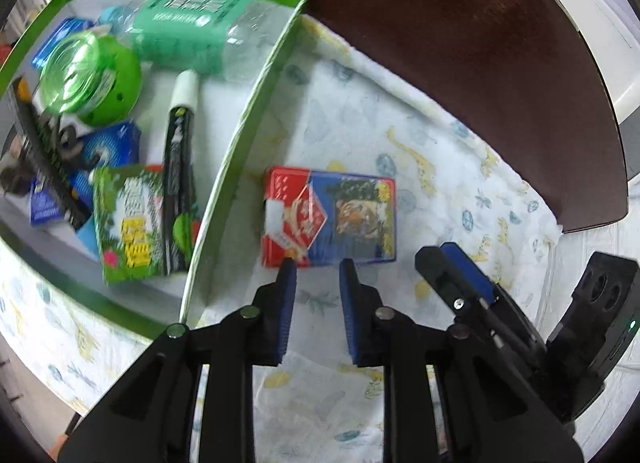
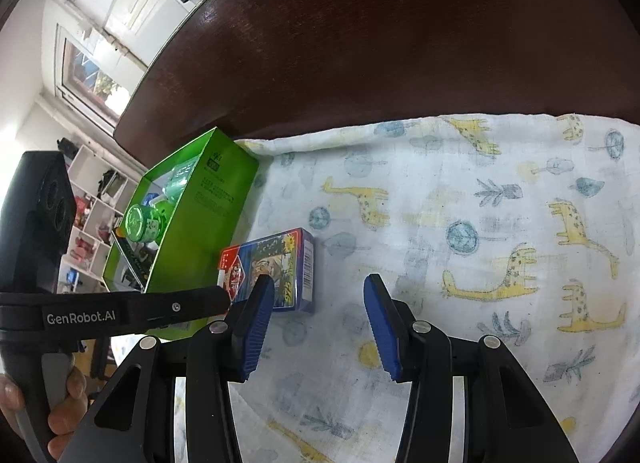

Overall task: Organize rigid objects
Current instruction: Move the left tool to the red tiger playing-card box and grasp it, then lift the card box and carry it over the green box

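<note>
- We take this for a lived-in home room, not a lab or workshop.
- A dark wooden counter (image 2: 360,43) carries a soft muslin cloth (image 2: 460,223) printed with yellow giraffes and blue trees, the kind used for a baby.
- In the right wrist view we see white cubby shelves (image 2: 94,223) against the wall, crammed with small household things too blurred to name.
- A window (image 2: 94,79) with a white frame lets in daylight beside plain white walls.
- A green cardboard box (image 1: 256,111) holds everyday odds and ends.
</note>
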`<state>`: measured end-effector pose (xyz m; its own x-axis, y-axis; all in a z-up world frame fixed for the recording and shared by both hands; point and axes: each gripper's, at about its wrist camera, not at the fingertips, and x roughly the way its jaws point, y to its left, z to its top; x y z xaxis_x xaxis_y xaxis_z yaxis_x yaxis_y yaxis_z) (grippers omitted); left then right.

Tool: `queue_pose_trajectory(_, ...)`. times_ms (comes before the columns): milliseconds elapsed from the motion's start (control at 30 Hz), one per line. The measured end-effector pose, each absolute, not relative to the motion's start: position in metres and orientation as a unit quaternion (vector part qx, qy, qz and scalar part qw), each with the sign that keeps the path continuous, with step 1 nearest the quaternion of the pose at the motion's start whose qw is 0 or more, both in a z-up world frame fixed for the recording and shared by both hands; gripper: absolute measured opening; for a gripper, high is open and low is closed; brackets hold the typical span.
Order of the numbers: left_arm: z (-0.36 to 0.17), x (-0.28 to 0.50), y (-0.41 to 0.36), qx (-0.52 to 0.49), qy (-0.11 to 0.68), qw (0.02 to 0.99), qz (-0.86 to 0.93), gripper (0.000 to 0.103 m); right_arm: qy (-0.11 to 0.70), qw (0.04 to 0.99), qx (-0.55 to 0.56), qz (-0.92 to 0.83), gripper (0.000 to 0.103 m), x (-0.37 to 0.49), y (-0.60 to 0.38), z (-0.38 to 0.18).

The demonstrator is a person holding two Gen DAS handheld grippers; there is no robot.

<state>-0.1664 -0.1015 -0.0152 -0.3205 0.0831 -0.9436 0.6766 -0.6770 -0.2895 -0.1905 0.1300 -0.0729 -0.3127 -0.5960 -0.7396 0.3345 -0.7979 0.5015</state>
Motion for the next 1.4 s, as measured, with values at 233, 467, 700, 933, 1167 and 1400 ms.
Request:
queue_pose_trajectory(233,-0.017,-0.177,-0.092,0.522,0.313,0.276,-0.744,0.018,-0.131,0.325,0.523,-0.777,0.05,-0.207,0.119,-0.074)
queue_pose_trajectory(467,-0.019,-0.195,-0.091,0.517,0.283,0.337,-0.734,0.018,-0.161,0.314,0.54,-0.764,0.05,-0.224,0.116,-0.08)
queue_pose_trajectory(700,-0.021,-0.218,-0.089,0.531,0.283,0.317,-0.734,0.05,-0.208,0.308,0.538,-0.756,0.05,-0.227,0.139,-0.088)
queue_pose_trajectory(933,-0.016,-0.21,-0.092,0.517,0.311,0.272,-0.75,0.045,-0.186,0.326,0.516,-0.77,0.05,-0.21,0.163,-0.078)
queue_pose_trajectory(1167,-0.016,-0.213,-0.099,0.549,0.299,0.279,-0.729,0.038,-0.022,0.352,0.489,-0.797,0.05,-0.178,0.122,-0.067)
queue_pose_trajectory(1400,-0.026,-0.225,-0.086,0.558,0.298,0.27,-0.725,0.064,-0.109,0.301,0.495,-0.808,0.05,-0.199,0.151,-0.071)
